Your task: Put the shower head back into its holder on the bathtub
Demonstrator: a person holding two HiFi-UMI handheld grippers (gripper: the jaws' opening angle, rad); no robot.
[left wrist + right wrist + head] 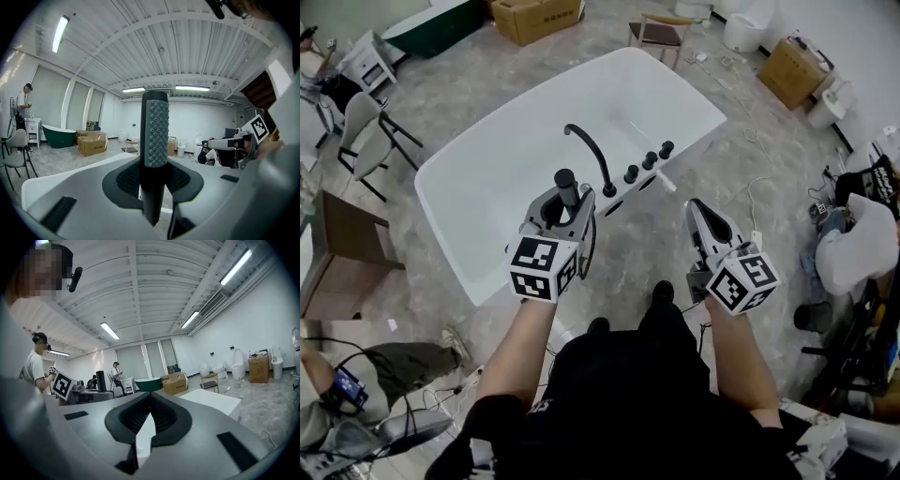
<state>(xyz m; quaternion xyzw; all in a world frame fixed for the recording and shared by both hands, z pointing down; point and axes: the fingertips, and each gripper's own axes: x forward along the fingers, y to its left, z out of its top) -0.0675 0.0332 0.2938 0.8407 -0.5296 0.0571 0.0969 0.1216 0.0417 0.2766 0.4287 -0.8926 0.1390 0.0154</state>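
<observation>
The shower head [565, 181] is a black stick with a nubbed grey grip [155, 131]. It stands upright in my left gripper [562, 202], whose pads [126, 180] are shut on its lower part, just in front of the tub's near rim. The white bathtub [520, 159] has a curved black faucet [591, 150] and a row of black knobs [648, 161] on that rim; I cannot tell which fitting is the holder. My right gripper [697, 208] is shut and empty over the floor, right of the knobs. Its closed jaws [150, 401] point past the tub's corner [211, 401].
Cardboard boxes [535, 17] [794, 71], a wooden stool [661, 33] and chairs [364, 131] stand around the tub. Cables trail on the floor at the right [757, 202]. A green tub [58, 136] and people stand further back. My own legs and feet [661, 295] are below.
</observation>
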